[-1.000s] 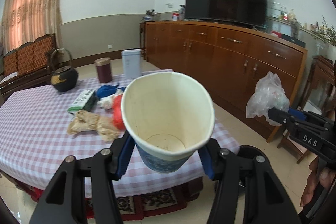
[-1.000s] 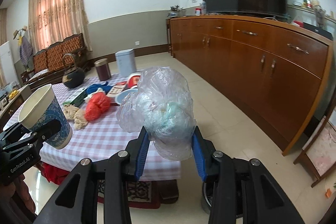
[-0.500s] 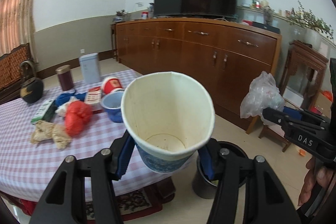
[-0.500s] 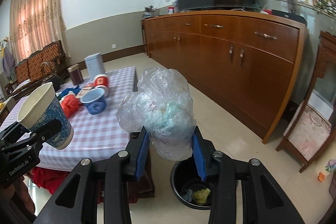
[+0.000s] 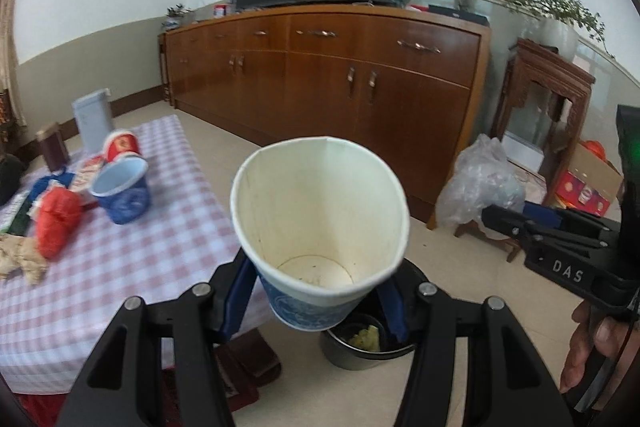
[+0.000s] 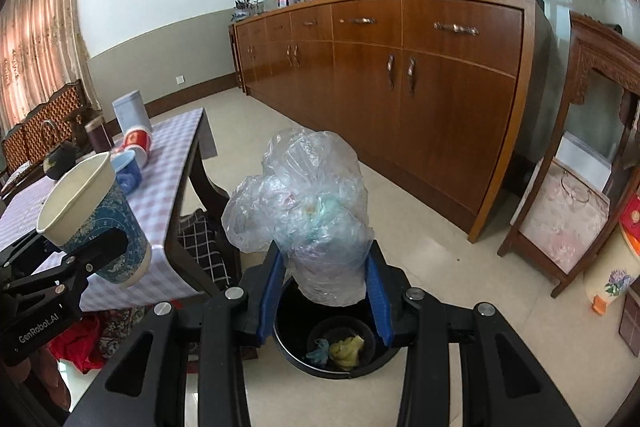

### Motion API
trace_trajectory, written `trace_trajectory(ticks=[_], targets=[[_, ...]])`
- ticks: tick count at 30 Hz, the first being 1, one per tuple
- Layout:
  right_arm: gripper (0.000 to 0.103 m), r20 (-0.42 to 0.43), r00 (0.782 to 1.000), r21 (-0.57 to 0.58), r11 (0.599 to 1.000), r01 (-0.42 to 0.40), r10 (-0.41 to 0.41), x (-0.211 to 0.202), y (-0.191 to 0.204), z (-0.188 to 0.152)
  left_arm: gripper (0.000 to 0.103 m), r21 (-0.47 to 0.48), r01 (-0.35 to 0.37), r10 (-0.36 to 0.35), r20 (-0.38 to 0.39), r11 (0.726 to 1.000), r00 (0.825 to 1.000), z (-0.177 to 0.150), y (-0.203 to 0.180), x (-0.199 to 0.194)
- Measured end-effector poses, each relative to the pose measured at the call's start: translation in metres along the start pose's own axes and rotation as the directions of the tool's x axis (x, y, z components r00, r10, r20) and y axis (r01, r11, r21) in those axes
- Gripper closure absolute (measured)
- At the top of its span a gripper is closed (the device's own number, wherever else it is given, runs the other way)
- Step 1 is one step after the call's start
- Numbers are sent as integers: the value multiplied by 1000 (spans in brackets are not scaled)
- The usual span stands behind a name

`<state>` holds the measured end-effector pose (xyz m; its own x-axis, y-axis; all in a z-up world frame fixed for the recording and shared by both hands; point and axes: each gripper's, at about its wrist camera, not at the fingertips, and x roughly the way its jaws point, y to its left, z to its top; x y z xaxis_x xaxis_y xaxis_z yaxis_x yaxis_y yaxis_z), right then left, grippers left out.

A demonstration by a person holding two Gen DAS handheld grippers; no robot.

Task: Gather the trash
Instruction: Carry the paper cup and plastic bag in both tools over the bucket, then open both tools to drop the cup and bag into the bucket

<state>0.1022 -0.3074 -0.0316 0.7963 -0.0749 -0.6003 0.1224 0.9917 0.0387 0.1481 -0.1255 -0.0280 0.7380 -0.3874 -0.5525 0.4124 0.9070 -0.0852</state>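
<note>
My left gripper (image 5: 318,291) is shut on an empty blue-patterned paper cup (image 5: 320,227), squeezed oval, held above the floor beside the table edge; it also shows in the right wrist view (image 6: 94,215). My right gripper (image 6: 324,287) is shut on a crumpled clear plastic bag (image 6: 308,211), held right above a black trash bin (image 6: 296,351) on the floor. The bin holds a few scraps and also shows under the cup in the left wrist view (image 5: 360,347). The bag shows at the right of the left wrist view (image 5: 476,183).
A checked-cloth table (image 5: 120,247) at left carries a blue cup (image 5: 120,191), a red wad (image 5: 56,219), a red-white cup (image 5: 120,145) and crumpled paper (image 5: 20,259). A long wooden sideboard (image 6: 400,75) with a TV stands behind. A wooden stand (image 6: 580,195) is at right.
Both grippers have swung right and away from the table toward the floor. The trash bin has come into fuller view, now directly below the plastic bag. Both grips are unchanged.
</note>
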Motion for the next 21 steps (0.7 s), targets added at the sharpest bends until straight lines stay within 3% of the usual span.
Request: trace_trajectory(ticks=[12,21], targets=[[61,-136,990,-6,1000,18,-19,59,-43,-46,46,24,82,-78,-138,996,987,-32,-32,73],[61,-257,966,-60,997,-40,23,124,-68,-84,46,13,127,-119,-269,992,956,-59,-49,141]])
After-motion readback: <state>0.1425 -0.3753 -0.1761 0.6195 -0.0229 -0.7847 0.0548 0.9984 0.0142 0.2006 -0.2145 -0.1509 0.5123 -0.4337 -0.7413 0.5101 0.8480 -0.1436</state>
